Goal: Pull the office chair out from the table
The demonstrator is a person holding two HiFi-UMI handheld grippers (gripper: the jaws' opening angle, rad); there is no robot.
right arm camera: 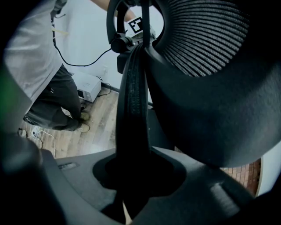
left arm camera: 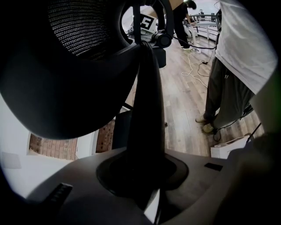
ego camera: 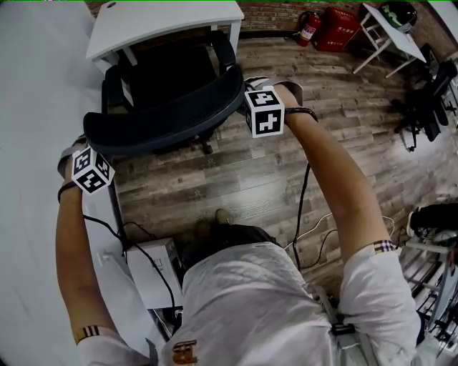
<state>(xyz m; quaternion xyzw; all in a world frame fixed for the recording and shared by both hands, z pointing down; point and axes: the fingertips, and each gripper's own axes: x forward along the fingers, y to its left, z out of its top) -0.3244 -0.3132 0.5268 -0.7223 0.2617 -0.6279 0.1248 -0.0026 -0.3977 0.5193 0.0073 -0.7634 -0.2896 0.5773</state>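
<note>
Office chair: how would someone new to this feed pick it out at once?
In the head view, find the white table at the top. The office chair stands right in front of it. It is the black, mesh-backed one whose curved top rim is clamped by the left gripper and the right gripper, one at each end.

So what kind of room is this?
Probably an office or workroom. A black office chair stands by a white table, and a red fire extinguisher stands on the wood-look floor by a brick wall.
</note>
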